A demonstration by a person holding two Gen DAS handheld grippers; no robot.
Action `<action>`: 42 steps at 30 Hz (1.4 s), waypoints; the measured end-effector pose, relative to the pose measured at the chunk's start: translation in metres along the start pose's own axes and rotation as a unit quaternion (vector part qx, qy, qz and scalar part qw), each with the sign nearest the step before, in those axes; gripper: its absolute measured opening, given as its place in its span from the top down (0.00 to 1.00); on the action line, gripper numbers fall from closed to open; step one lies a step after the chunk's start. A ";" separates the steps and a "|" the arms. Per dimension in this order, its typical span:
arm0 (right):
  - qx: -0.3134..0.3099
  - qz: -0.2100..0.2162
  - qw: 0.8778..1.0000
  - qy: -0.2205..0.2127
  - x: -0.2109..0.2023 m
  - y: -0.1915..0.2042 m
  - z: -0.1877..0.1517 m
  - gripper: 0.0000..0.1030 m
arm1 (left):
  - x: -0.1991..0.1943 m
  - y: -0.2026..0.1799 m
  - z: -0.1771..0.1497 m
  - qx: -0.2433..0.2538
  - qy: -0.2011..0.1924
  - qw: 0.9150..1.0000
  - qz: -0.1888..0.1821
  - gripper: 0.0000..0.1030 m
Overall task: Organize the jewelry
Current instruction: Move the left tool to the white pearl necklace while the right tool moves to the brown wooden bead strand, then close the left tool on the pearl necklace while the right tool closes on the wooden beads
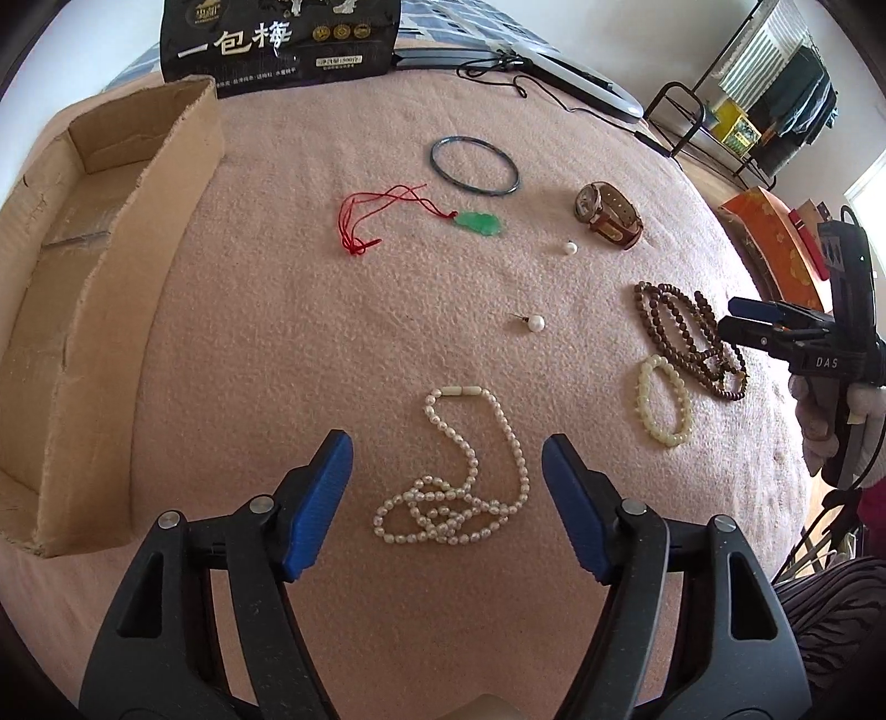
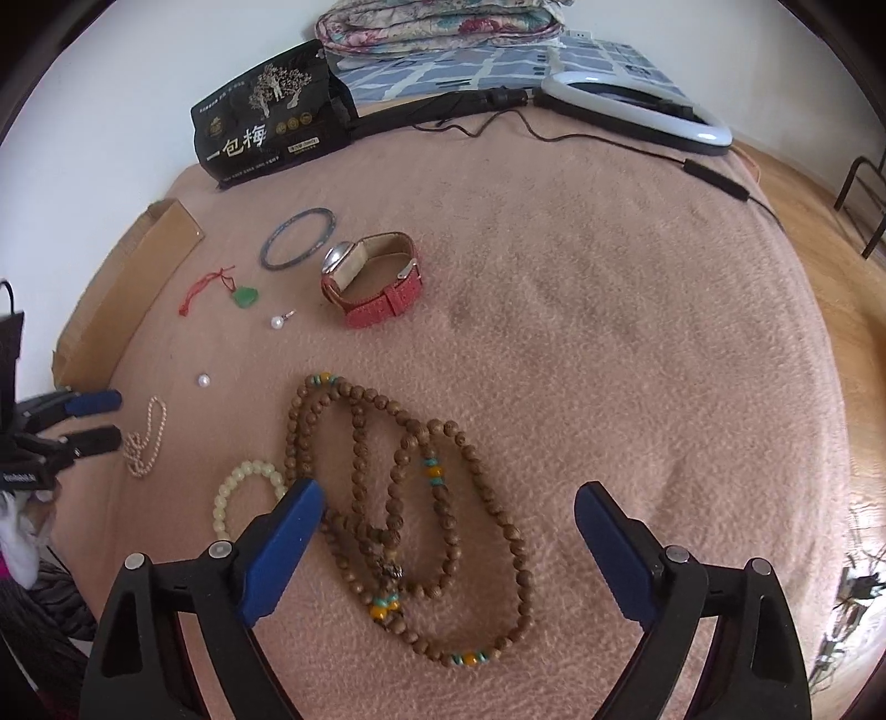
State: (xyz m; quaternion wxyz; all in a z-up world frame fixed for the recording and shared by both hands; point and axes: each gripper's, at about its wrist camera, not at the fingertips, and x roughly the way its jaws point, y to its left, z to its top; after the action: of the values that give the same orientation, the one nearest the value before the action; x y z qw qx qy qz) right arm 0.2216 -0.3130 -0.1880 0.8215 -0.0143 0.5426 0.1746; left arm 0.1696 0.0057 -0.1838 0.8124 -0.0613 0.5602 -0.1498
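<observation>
Jewelry lies spread on a pink blanket [image 1: 288,288]. My left gripper [image 1: 447,451] is open just above a white pearl necklace [image 1: 462,487], whose coils lie between and beyond its blue pads without touching them. My right gripper [image 2: 449,498] is open over a long brown wooden bead string [image 2: 398,493]; nothing is gripped. A pale bead bracelet [image 2: 243,493] lies beside its left finger. Farther off are a green pendant on red cord [image 1: 479,222], a dark bangle [image 1: 475,165], a red-strapped watch [image 2: 376,277] and two pearl earrings [image 1: 536,323] [image 1: 570,248].
An open cardboard box [image 1: 83,310] lies along the blanket's left side. A black snack bag [image 1: 279,44] stands at the far edge, with a ring light [image 2: 637,105] and its cable beside it. Folded bedding lies behind. A black rack and wooden floor are at the right.
</observation>
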 end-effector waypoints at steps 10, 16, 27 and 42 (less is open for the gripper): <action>0.017 0.028 0.999 0.019 0.022 -0.008 0.012 0.14 | 0.015 0.005 0.001 -0.009 0.016 1.000 -0.018 0.34; 0.007 0.058 0.998 0.029 0.023 -0.002 0.011 0.22 | 0.017 -0.003 -0.001 0.006 0.024 0.999 -0.029 0.39; -0.063 0.062 0.994 0.061 0.021 0.023 -0.004 0.29 | 0.021 -0.027 -0.011 0.070 0.037 0.997 0.007 0.45; -0.161 -0.037 0.983 0.083 0.034 0.056 -0.010 0.41 | 0.031 -0.036 -0.013 0.107 0.030 0.992 0.058 0.62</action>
State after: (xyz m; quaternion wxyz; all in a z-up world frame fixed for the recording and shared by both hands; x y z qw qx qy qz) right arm 0.2072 -0.2532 -0.2132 0.7668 -0.1803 0.5727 0.2272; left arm 0.1613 -0.0372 -0.2061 0.8044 0.0630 0.5676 -0.1636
